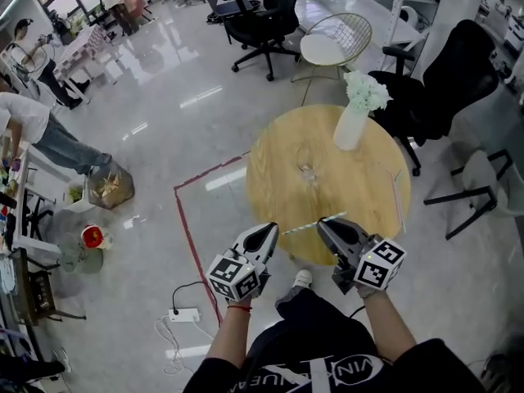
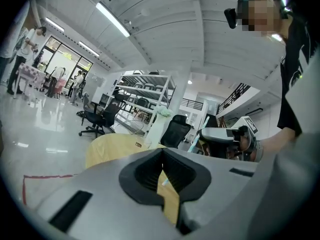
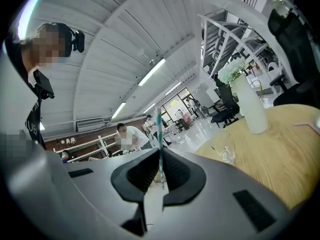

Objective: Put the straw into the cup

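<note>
A striped straw (image 1: 303, 227) hangs level over the near edge of the round wooden table (image 1: 368, 195). My right gripper (image 1: 321, 223) is shut on it near its middle; in the right gripper view the straw (image 3: 159, 129) stands upright between the pads of that gripper (image 3: 160, 156). My left gripper (image 1: 273, 228) is beside the straw's left end with its jaws together and nothing in them (image 2: 162, 159). The clear glass cup (image 1: 308, 171) stands empty near the table's middle, ahead of both grippers (image 3: 222, 151).
A white vase of flowers (image 1: 350, 125) stands at the table's far side. A thin pink straw (image 1: 399, 193) lies near the right rim. Black office chairs (image 1: 446, 80) and a wire chair (image 1: 336, 39) ring the table. Red floor tape (image 1: 184, 219) and a power strip (image 1: 182, 313) lie to the left.
</note>
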{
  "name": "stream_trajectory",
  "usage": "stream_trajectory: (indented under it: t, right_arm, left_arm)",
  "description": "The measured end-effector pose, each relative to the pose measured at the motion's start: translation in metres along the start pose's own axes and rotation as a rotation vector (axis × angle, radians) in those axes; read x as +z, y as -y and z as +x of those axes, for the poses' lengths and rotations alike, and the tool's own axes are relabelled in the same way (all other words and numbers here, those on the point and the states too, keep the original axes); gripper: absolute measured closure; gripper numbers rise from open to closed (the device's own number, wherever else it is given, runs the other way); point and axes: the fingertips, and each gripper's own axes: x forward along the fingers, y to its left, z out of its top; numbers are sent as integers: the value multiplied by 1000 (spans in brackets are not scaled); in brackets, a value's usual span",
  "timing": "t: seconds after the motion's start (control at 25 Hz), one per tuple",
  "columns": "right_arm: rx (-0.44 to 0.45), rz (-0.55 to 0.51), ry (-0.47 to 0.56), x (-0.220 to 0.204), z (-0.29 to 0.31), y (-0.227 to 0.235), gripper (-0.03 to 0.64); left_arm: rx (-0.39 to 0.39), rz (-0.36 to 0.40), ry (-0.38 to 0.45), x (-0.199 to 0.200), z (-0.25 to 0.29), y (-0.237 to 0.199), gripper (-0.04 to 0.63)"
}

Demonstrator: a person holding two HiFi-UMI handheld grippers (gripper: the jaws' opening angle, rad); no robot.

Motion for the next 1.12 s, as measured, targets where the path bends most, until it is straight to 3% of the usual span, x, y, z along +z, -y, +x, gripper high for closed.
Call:
stream_trajectory:
  t: [0.72, 0.92, 1.12]
  right_arm:
    - [-43, 8, -19, 32, 45, 70, 596]
    - [-104, 35, 20, 41, 45, 89, 596]
    - [-186, 73, 123, 60, 44, 113, 597]
  left_arm:
    - [-42, -39, -30, 10, 80, -51, 588]
    - [-83, -26, -63, 13, 97, -64, 588]
    - [-165, 41, -132, 18, 124, -81, 588]
